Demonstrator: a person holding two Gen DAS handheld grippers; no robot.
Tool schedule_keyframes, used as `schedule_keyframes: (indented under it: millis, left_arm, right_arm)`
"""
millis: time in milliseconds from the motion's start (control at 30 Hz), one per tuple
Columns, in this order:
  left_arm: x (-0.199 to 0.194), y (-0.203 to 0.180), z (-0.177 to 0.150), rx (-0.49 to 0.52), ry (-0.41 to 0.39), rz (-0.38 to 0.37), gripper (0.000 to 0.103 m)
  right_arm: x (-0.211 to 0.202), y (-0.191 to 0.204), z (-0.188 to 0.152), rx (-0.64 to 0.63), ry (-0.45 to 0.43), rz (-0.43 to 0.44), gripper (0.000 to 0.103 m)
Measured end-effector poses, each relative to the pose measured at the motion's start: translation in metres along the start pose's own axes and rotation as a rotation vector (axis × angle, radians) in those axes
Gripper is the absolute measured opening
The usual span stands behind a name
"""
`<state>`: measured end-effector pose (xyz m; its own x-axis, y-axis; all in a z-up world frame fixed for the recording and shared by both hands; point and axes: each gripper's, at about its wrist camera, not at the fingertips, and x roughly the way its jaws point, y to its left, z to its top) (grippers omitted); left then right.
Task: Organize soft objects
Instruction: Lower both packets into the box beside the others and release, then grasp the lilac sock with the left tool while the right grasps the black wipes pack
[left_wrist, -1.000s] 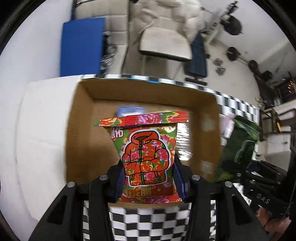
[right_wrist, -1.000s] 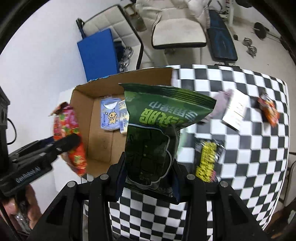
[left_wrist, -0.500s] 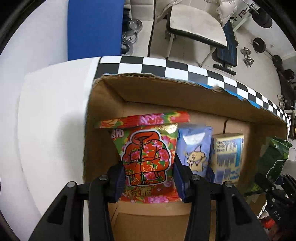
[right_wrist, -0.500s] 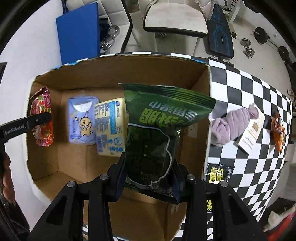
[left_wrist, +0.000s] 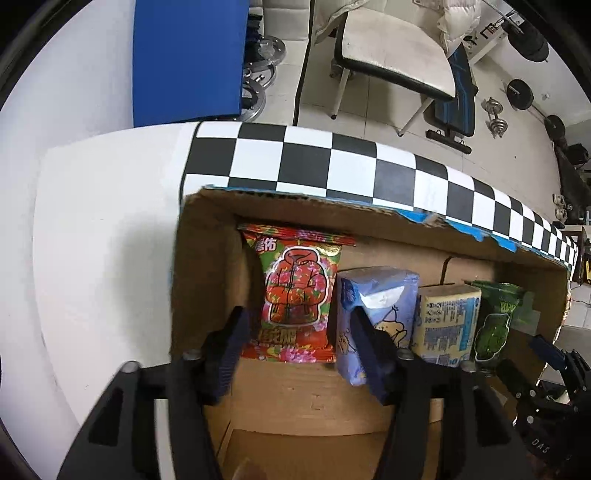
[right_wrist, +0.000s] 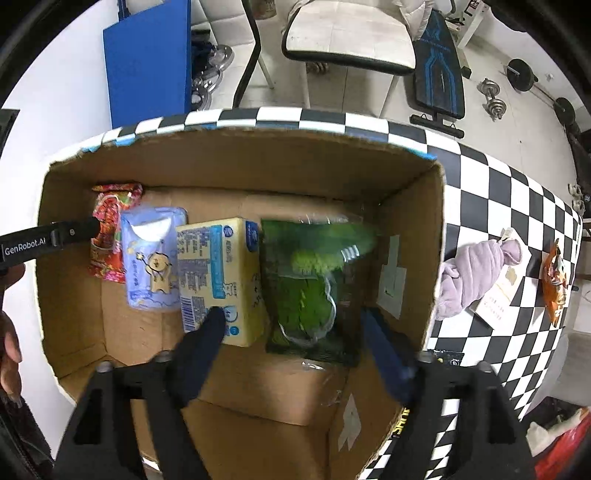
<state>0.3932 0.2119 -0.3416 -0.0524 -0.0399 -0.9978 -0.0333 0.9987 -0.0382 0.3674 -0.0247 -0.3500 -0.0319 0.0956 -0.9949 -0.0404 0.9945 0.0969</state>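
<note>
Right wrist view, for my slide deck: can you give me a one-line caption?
Open right gripper over a brown cardboard box, the dark green snack bag released beside a yellow tissue pack.

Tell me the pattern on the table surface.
Black-and-white checkered table surface; clearest in the right wrist view.

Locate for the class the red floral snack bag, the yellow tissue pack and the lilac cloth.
red floral snack bag (left_wrist: 295, 295): left wrist view, printed jacket.
yellow tissue pack (right_wrist: 218, 273): right wrist view, top face.
lilac cloth (right_wrist: 472, 273): right wrist view, bundled middle.
</note>
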Motion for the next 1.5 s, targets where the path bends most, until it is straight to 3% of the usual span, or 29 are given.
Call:
schedule_keyframes:
  millis: [67, 100, 200, 600, 833, 1000, 1200, 1367, 1500]
  left_arm:
    - [-0.009, -0.001, -0.006, 0.009, -0.023, 0.017, 0.086]
    - [-0.013, -0.002, -0.012, 0.012, -0.040, 0.030, 0.092]
    - [-0.024, -0.007, -0.029, 0.023, -0.069, 0.035, 0.093]
    - [-0.061, -0.026, -0.130, 0.035, -0.218, 0.081, 0.093]
    - [-0.087, -0.033, -0.182, 0.026, -0.284, 0.073, 0.093]
    - [-0.104, -0.037, -0.209, 0.019, -0.314, 0.077, 0.093]
    - [-0.130, -0.047, -0.228, 0.024, -0.367, 0.091, 0.093]
    - [-0.141, -0.075, -0.226, 0.071, -0.404, 0.123, 0.093]
    - [-0.127, -0.116, -0.214, 0.132, -0.448, 0.302, 0.093]
  right_arm:
    - [-0.006, 0.000, -0.003, 0.011, -0.009, 0.008, 0.086]
    - [-0.009, 0.000, -0.005, 0.014, -0.015, 0.010, 0.094]
    - [-0.019, 0.004, -0.017, 0.017, -0.037, 0.007, 0.103]
    - [-0.039, 0.023, -0.097, 0.053, -0.105, 0.068, 0.103]
    - [-0.069, 0.030, -0.155, 0.030, -0.184, 0.057, 0.103]
    - [-0.097, 0.030, -0.189, 0.016, -0.237, 0.054, 0.103]
    - [-0.120, 0.028, -0.214, 0.007, -0.254, 0.114, 0.103]
    - [-0.143, -0.008, -0.219, 0.064, -0.300, 0.172, 0.103]
    - [-0.140, -0.074, -0.215, 0.192, -0.319, 0.107, 0.103]
